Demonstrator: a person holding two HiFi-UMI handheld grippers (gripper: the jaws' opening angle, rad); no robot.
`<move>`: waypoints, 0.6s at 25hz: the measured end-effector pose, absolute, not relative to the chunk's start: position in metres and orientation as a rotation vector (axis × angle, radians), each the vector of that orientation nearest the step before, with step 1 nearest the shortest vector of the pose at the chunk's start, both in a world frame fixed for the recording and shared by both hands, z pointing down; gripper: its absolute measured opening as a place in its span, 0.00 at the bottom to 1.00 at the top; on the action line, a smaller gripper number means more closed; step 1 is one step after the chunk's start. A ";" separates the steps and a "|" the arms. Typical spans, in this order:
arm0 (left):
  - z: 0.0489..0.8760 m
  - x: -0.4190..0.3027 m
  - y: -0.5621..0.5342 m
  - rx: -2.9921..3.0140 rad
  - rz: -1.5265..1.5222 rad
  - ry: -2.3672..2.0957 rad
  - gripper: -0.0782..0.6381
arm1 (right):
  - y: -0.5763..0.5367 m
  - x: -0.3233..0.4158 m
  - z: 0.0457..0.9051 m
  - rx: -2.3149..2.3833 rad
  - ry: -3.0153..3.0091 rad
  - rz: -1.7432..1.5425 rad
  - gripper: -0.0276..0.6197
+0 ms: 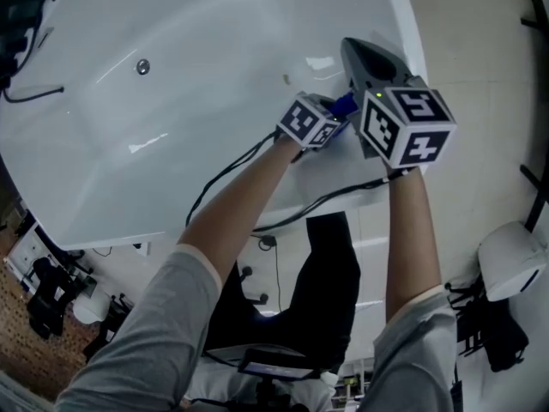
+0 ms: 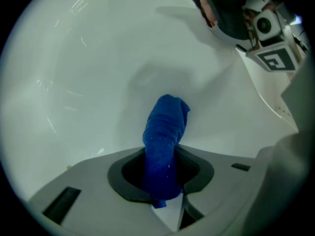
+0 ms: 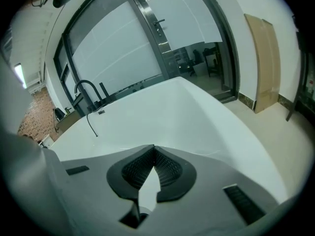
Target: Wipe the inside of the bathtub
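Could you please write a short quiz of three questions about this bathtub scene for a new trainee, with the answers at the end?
1. True or false: the right gripper holds the blue cloth.
2. Over the bathtub, where is the cloth? A: clamped between the jaws of the left gripper; B: lying loose on the bottom; C: draped over the rim.
3. Fill the gap: the right gripper's jaws stand ____, with nothing between them.
Key: 1 false; 2 A; 3 together.
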State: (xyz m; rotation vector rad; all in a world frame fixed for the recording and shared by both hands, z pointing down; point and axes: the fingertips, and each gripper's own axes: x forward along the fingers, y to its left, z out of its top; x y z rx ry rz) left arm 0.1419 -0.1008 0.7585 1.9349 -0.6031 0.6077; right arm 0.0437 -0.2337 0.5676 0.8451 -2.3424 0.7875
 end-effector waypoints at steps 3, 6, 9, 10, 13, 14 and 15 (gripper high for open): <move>0.780 0.130 -0.100 1.923 0.623 -0.610 0.28 | -0.235 0.029 0.587 0.816 -2.347 0.780 0.06; 0.804 0.121 -0.099 1.905 0.631 -0.627 0.28 | -0.236 0.021 0.606 0.792 -2.353 0.790 0.06; 0.824 0.114 -0.099 1.883 0.636 -0.646 0.28 | -0.235 0.014 0.625 0.772 -2.363 0.805 0.06; 0.831 0.112 -0.099 1.879 0.640 -0.648 0.28 | -0.235 0.012 0.631 0.765 -2.365 0.807 0.06; 0.851 0.102 -0.098 1.870 0.659 -0.642 0.28 | -0.233 -0.001 0.650 0.733 -2.364 0.796 0.06; 0.858 0.098 -0.098 1.871 0.673 -0.636 0.28 | -0.233 -0.006 0.656 0.725 -2.366 0.793 0.06; 0.864 0.094 -0.098 1.875 0.691 -0.628 0.28 | -0.234 -0.010 0.661 0.721 -2.371 0.793 0.06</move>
